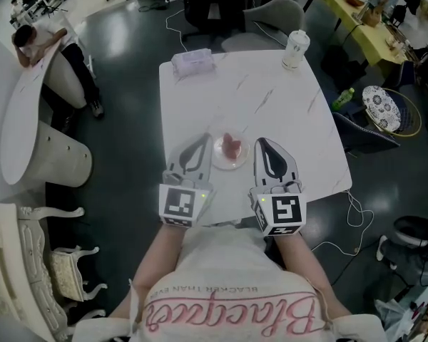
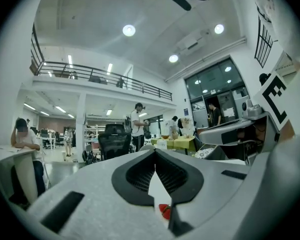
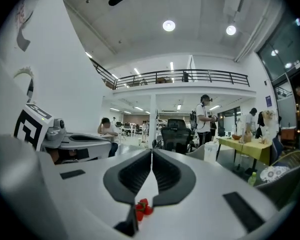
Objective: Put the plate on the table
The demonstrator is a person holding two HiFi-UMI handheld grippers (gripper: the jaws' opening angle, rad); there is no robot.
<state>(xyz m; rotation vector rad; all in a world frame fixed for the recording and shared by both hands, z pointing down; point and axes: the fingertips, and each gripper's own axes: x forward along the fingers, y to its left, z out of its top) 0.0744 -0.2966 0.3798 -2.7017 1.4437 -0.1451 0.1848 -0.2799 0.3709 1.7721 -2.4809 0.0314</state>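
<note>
while the plate [image 1: 230,155] of red fruit [image 1: 232,147] sits near the white table's [image 1: 271,91] front edge, the left gripper [image 1: 202,143] and right gripper [image 1: 262,143] flank it closely, each with jaws pressed together.

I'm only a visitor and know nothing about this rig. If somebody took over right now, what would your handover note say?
Left gripper: jaws shut, at the plate's left edge.
Right gripper: jaws shut, at its right edge.
Plate: carrying red fruit, sits on the white table between the grippers.
Done: the plate looks set down.
Left: probably just draw both grippers clear. I can't tell whether either pinches the rim.
</note>
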